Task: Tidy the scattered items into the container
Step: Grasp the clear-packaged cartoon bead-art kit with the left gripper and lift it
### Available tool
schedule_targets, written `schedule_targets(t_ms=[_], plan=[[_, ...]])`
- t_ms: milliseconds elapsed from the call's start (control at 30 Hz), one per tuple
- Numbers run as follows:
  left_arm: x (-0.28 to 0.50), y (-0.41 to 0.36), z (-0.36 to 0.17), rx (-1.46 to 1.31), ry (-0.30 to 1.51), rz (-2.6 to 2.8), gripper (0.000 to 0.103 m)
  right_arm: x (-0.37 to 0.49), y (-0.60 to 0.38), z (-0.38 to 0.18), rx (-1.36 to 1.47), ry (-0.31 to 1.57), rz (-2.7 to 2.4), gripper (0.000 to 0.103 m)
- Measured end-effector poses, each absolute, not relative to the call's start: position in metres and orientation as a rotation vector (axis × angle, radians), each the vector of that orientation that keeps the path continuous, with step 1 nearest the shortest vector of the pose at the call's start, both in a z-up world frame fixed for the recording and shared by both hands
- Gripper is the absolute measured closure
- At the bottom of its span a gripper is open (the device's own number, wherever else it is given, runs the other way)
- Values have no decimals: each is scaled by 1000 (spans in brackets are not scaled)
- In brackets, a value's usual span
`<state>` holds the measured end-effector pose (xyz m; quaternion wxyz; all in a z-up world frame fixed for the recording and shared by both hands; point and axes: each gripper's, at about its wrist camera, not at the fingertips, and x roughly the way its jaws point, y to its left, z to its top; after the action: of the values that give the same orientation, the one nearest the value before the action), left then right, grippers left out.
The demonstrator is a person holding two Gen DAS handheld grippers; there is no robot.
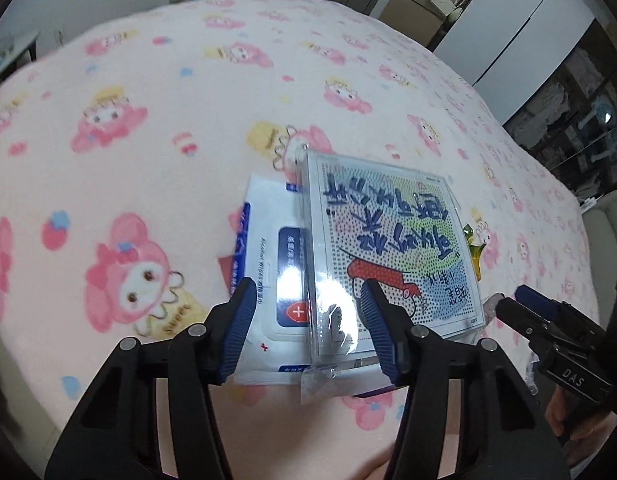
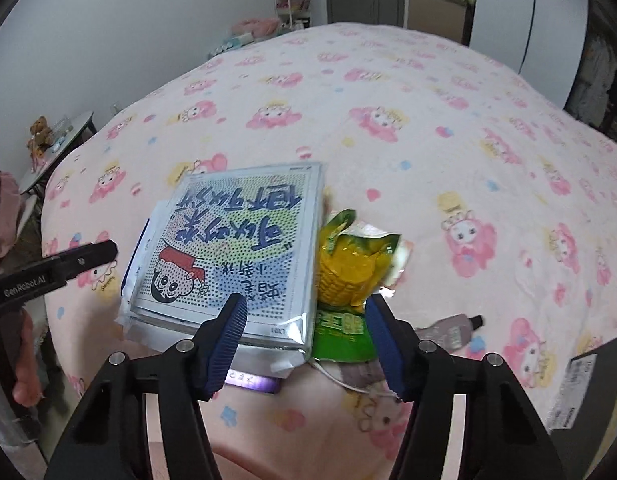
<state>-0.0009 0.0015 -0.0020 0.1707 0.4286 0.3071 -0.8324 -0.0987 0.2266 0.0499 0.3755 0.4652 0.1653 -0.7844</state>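
Note:
A clear-wrapped cartoon bead-art kit (image 1: 392,248) lies on the pink bedspread, partly over a white and blue wet-wipes pack (image 1: 268,264). My left gripper (image 1: 306,304) is open and empty, its jaws just above the near edges of both. In the right wrist view the kit (image 2: 236,248) lies beside a yellow and green corn packet (image 2: 348,276). My right gripper (image 2: 304,320) is open and empty over the kit's corner and the corn packet. A grey tube (image 2: 452,330) lies to its right. A purple item (image 2: 252,382) shows under the stack.
The bed's pink cartoon blanket (image 1: 188,100) spreads all around. A dark box edge with a white label (image 2: 580,384) sits at the right. A small side table (image 2: 64,136) with toys stands left of the bed. Wardrobes and shelves (image 1: 508,20) stand behind.

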Motion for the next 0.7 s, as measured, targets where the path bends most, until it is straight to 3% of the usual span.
schedule_targets(t_ms=[300,500,700], plan=[[-9,15,-20,1276,865,-2389,56,-120,216,18,1291,342,-1938,45],[-18,19,-24,1278,886,-2410,63,-126,211,3,1344,260,-1856,68],[-26,49,-19,1412,929,-2481,63,-128,232,13,1346,223,-1944,68]])
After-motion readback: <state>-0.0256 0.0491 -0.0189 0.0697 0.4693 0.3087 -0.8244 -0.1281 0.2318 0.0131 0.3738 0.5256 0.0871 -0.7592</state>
